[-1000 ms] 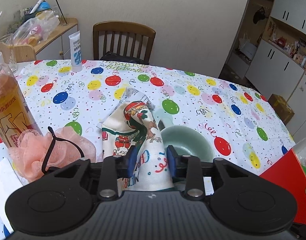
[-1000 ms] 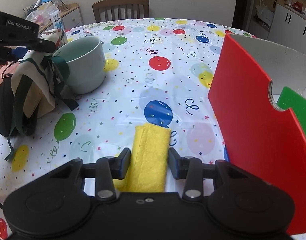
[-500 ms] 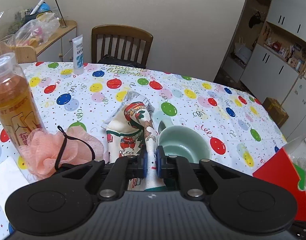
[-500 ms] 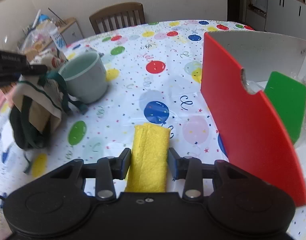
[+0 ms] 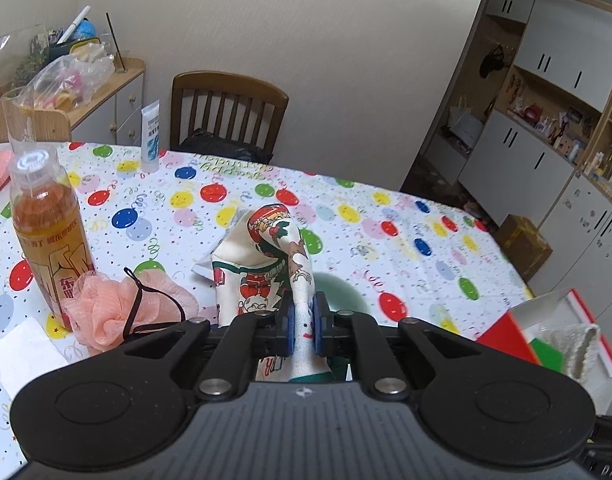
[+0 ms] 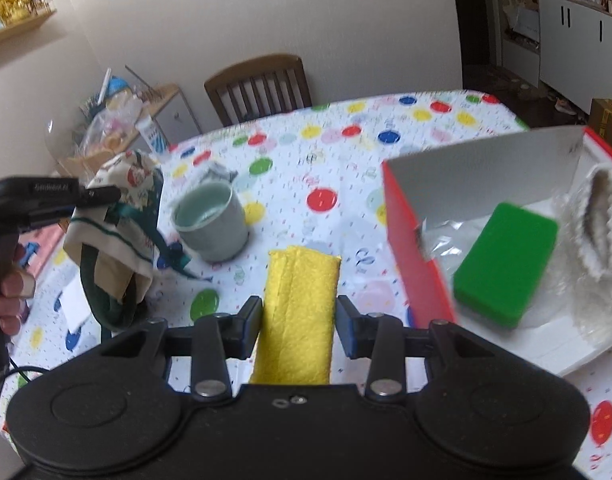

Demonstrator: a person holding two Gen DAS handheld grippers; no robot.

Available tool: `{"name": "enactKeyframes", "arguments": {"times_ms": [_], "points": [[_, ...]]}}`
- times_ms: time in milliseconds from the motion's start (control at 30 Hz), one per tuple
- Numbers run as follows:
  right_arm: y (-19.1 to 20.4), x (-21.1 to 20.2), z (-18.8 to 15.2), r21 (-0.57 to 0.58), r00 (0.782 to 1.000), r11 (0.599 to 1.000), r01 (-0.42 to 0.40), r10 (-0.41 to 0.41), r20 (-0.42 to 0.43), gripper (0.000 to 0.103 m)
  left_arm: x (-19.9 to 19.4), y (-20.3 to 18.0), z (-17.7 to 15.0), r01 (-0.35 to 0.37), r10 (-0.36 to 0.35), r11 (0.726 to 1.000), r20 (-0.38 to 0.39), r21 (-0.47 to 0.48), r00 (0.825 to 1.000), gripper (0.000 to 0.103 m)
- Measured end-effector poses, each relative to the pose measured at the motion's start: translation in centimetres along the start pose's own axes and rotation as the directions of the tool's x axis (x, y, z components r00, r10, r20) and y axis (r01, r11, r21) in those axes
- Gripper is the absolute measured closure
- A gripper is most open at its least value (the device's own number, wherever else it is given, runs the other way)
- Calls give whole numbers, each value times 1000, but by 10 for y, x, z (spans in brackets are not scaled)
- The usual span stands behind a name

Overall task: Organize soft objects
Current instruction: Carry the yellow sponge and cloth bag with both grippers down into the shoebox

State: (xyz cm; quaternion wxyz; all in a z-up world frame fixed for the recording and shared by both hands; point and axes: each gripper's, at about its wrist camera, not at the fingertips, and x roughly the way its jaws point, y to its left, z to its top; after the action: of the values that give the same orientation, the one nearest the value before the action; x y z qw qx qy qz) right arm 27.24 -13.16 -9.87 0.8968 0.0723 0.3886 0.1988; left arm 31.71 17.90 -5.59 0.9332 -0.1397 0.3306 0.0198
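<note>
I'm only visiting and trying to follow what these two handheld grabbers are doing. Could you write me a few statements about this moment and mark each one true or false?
1. The left gripper has its jaws shut on the Christmas-print cloth bag. True.
2. The right gripper holds a green sponge. False: a folded yellow cloth sits between its jaws; the green sponge lies in the red box.
3. The mint-green cup stands upright on the table. True.
4. The pink mesh puff is in the red box. False: it lies on the table beside the tea bottle.
</note>
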Motion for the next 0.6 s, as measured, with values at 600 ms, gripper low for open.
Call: {"name": "enactKeyframes", "arguments": {"times_ms": [600], "points": [[-68,-56,30,-17,998,1000,19,-18,68,65,-52,-91,12,105,-108,992,55,66,993,94]]}}
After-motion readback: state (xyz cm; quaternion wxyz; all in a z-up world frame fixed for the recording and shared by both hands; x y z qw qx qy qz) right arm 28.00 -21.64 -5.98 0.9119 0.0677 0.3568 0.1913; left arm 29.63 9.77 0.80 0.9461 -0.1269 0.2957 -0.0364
